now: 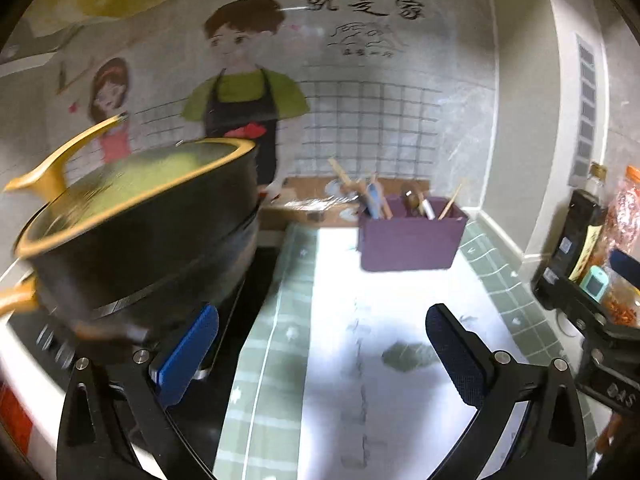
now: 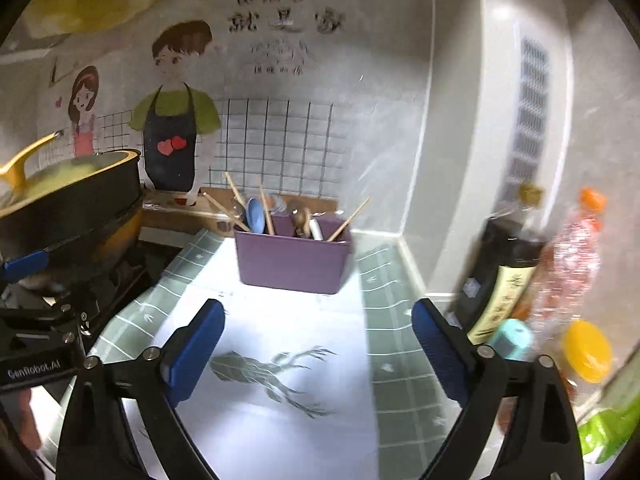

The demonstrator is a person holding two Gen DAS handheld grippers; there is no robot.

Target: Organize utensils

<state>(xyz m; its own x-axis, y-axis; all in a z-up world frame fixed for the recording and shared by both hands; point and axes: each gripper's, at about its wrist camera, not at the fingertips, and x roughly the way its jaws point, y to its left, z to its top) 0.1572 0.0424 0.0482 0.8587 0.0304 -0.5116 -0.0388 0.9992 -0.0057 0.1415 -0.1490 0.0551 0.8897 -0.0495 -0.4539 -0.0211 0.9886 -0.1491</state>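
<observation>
At twelve o'clock on the tabletop [image 2: 260, 420], both spread, empty claws, left claw [image 1: 320, 356] and right claw [image 2: 316, 356], face a purple bin [image 2: 292, 260] whose leaning chopsticks [image 2: 347, 219] could snag and tip it.

A green grid-patterned mat [image 2: 384, 280] with a white centre covers the tabletop [image 2: 376, 236]. At frame centre a purple utensil caddy [image 2: 292, 264] stands on it; a dark sauce bottle [image 2: 500, 276] stands at right.

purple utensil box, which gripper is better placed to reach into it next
Right, probably. The purple box sits almost straight ahead of the open right gripper. From the left gripper, also open, it lies off to the right, with the pot close beside it.
</observation>
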